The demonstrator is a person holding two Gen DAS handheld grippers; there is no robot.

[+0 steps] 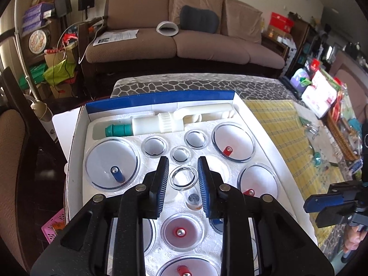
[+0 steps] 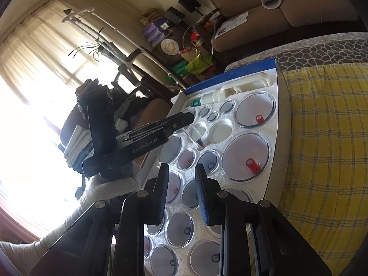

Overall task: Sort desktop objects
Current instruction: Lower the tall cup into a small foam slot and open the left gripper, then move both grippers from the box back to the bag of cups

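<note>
Fingers of the left gripper (image 1: 182, 163) clamp a small clear cupping cup (image 1: 185, 179) by its sides, tilted above an empty well of the white foam tray (image 1: 78, 142) in the blue-edged box. The right gripper (image 2: 180, 172) hovers over the tray's near rows with jaws narrowly apart and empty. A white pump gun (image 1: 161, 120) lies in the tray's far slot.

A home living room. A brown cushioned sofa (image 1: 184, 34) stands behind the tabletop (image 1: 207, 84), with cluttered shelves (image 1: 39, 30) of household boxes to one side. A curtained window (image 2: 34, 73) lights the room.
</note>
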